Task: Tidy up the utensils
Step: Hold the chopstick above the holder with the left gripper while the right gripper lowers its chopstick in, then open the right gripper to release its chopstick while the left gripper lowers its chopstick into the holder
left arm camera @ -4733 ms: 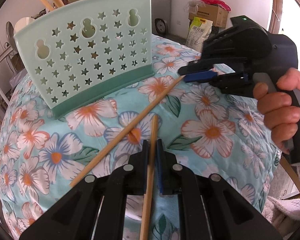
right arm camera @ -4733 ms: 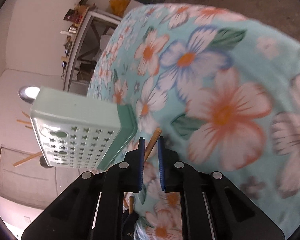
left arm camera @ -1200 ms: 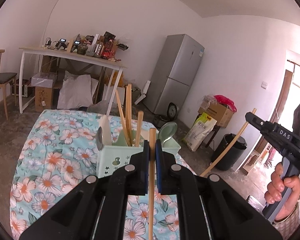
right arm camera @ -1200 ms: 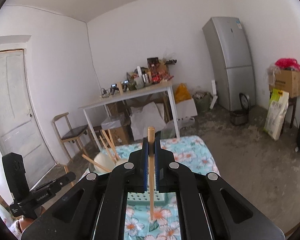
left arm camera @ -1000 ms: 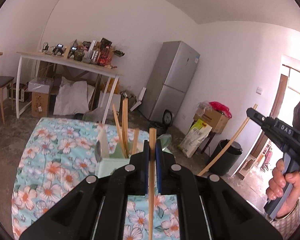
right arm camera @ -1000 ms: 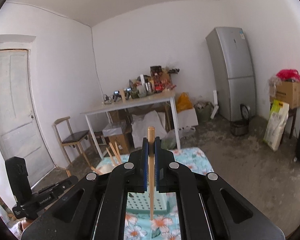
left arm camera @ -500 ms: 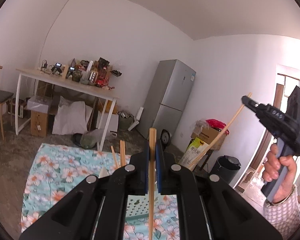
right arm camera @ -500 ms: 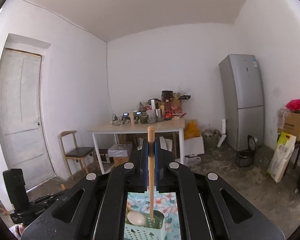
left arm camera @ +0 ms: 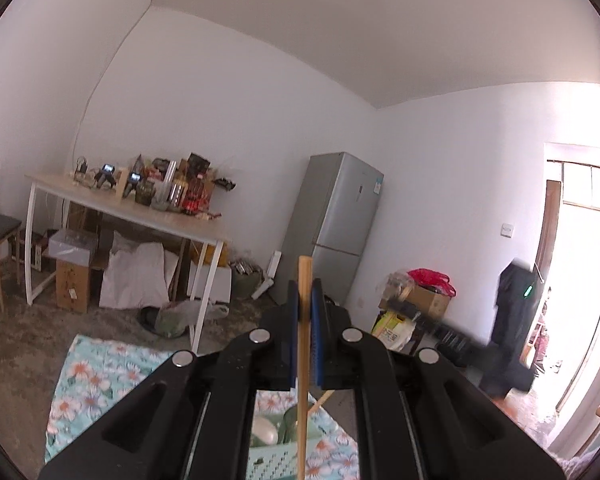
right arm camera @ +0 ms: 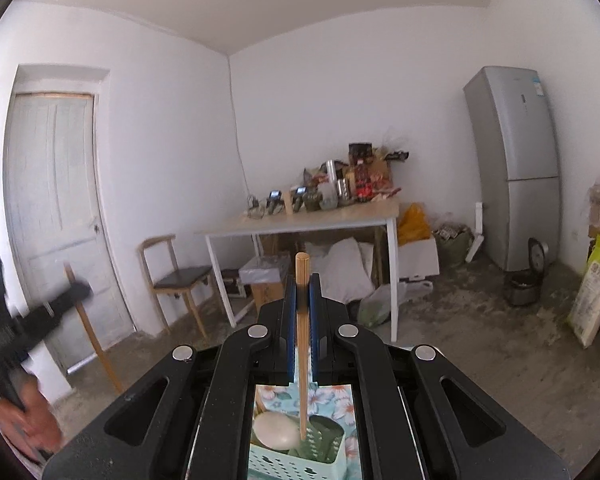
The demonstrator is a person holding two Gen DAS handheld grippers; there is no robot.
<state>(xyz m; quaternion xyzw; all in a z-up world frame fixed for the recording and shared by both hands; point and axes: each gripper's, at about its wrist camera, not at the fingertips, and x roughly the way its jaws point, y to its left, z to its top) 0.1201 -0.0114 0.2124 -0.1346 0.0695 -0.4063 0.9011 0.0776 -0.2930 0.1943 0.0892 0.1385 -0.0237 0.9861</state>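
Left gripper (left arm camera: 305, 344) clamps one chopstick (left arm camera: 302, 380); right gripper (right arm camera: 302, 336) clamps another chopstick (right arm camera: 302, 360), tip above caddy (right arm camera: 296, 458) at 6 o'clock; both undropped; spoons already in.

Left gripper (right arm camera: 40, 312) blurred; holder (right arm camera: 296, 460) perhaps cut off.

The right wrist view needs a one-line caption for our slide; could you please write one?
Right claw shut on an upright wooden chopstick, its lower tip hanging above the mint utensil basket on the floral tablecloth.
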